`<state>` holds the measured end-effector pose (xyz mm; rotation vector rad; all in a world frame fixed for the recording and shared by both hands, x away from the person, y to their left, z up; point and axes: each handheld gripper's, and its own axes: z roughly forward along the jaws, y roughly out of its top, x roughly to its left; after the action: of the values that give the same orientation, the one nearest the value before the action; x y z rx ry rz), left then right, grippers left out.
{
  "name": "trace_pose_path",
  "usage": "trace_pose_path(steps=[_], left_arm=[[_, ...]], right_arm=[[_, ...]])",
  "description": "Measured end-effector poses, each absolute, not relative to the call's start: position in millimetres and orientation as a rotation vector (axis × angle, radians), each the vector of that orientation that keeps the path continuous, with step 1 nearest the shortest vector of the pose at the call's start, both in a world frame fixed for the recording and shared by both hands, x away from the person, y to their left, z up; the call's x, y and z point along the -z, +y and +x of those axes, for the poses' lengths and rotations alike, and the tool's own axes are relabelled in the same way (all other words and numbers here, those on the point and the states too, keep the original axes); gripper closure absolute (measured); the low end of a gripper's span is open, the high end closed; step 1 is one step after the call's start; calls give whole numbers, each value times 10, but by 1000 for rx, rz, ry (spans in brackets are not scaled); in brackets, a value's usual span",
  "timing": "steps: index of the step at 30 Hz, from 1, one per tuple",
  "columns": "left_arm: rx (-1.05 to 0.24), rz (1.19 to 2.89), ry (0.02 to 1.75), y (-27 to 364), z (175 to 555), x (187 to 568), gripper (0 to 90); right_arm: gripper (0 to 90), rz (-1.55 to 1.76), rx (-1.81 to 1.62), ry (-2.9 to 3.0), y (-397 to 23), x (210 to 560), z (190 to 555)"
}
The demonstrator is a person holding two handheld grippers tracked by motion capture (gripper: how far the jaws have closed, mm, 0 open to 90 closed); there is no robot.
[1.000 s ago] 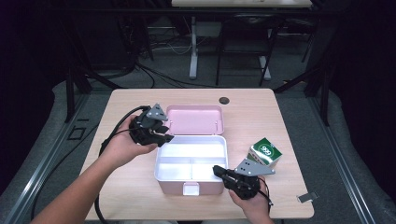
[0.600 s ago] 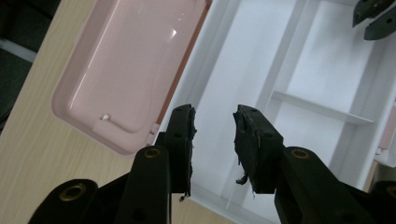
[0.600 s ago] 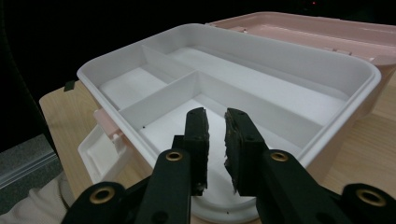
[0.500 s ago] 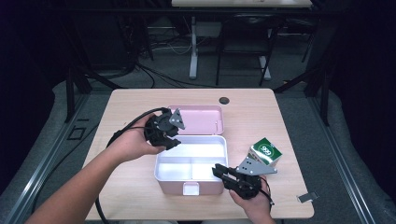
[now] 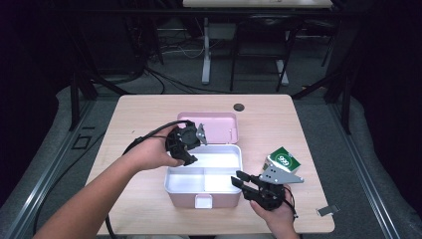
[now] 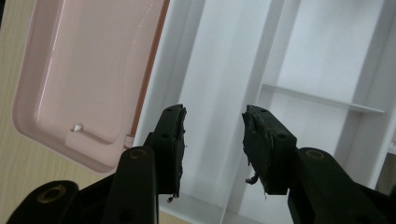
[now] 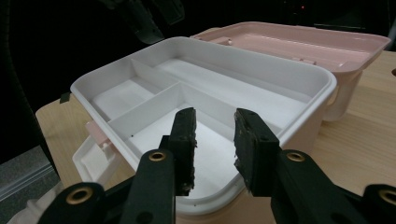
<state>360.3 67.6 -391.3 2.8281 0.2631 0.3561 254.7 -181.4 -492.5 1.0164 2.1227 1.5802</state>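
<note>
An open pink lunch box (image 5: 185, 199) with a white divided tray (image 5: 219, 162) sits mid-table, its pink lid (image 5: 214, 127) lying flat behind. My left gripper (image 5: 192, 158) hovers over the tray's back left part (image 6: 224, 60), beside the lid (image 6: 84, 70). Its jaws have just been opening and stand open with nothing between them. My right gripper (image 5: 240, 180) is at the box's front right corner. Its jaws have also just been opening and are parted above the near compartment (image 7: 210, 144). The rim (image 7: 299, 126) runs under them unpressed.
A green and white carton (image 5: 282, 160) stands on the table just right of the box, behind my right hand. A small black disc (image 5: 239, 106) lies near the table's far edge. Bare wood lies left of the box.
My left gripper has moved right, from beside the lid's left end to over the tray's back left part. The right hand has stayed at the front right corner.
</note>
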Motion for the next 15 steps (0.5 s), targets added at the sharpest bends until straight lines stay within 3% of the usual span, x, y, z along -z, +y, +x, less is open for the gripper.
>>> trace_pose_path(steps=[7,15], left_arm=[[-373,2874,225,595,3599,3968,628],[-282,2956,137,488,3585,4071,710]], right_arm=[[673,1035,-1577,2082,-1897,4914,2554],[664,1090,-1574,2019,-2046,4886,2577]])
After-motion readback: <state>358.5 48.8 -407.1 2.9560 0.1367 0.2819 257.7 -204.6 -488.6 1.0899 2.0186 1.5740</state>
